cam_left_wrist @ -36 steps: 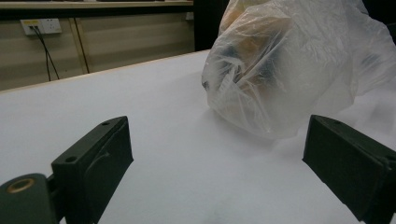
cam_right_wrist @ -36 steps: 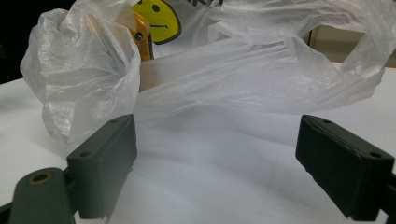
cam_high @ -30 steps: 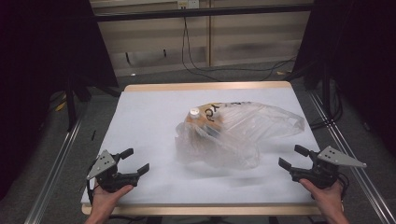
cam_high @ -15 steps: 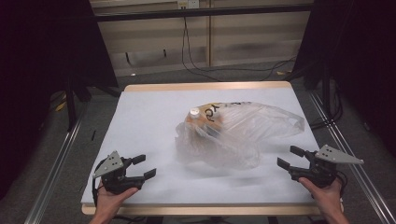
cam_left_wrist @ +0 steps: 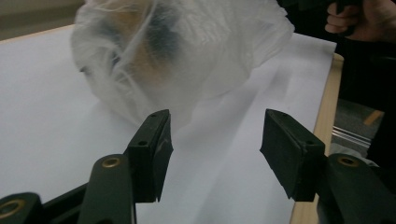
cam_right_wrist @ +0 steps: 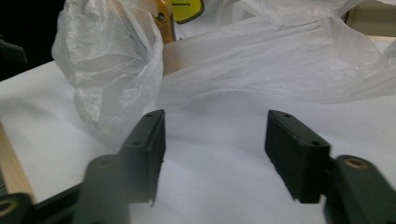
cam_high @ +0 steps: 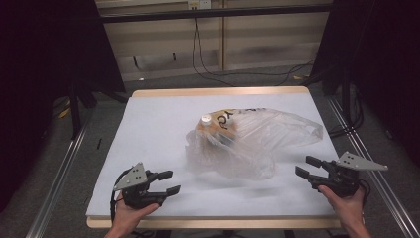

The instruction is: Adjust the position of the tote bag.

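White tabletop [cam_high: 148, 129] carries everything. Both tools, left tool [cam_high: 168, 182] and right tool [cam_high: 306, 166], have just been closing yet stand apart, empty. Between them lies the plastic bag [cam_high: 247, 144], mid-table; thin film could slip or tear when pinched.

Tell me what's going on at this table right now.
A person holds a hand-held gripper in each hand over a white table. A crumpled clear plastic bag with a bottle inside lies in the middle. The left hand-held gripper and the right hand-held gripper both sit near the front edge, pointed at the bag. Their jaws have just been closing but hold nothing, and neither touches the bag.
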`<state>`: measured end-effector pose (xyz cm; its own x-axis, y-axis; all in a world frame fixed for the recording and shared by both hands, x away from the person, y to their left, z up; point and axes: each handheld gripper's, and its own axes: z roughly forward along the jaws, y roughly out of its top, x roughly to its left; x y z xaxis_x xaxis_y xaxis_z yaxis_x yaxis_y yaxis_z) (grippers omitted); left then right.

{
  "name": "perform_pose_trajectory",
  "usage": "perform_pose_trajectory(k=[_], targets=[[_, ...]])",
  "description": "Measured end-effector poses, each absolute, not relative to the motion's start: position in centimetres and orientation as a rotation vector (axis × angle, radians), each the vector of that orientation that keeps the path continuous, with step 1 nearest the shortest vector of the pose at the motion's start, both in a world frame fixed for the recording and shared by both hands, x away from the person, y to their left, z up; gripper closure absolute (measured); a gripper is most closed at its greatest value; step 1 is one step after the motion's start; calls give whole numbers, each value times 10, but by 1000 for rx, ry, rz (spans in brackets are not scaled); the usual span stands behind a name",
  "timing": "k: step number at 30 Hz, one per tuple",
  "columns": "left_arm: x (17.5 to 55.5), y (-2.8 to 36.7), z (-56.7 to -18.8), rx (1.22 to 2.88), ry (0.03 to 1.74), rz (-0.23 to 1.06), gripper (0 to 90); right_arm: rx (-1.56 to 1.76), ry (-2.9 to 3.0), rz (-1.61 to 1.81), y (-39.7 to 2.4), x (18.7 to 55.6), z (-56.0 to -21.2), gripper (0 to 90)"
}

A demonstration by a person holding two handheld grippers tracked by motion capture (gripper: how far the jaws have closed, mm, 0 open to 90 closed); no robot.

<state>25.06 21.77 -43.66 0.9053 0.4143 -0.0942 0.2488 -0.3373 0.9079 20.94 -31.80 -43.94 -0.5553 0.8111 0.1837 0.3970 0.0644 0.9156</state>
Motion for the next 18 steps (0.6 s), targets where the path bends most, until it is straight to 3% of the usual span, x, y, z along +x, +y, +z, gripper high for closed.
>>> perform_pose_trajectory(k=[8,10,18], targets=[[249,191,-430,1935,415,133,452,1194,1984,1498,-318,213,-435,480],[250,187,-428,1940,426,124,505,1192,1994,1481,-319,215,-435,448],[250,162,-424,1952,345,80,519,1228,1978,1479,-324,220,-434,462]])
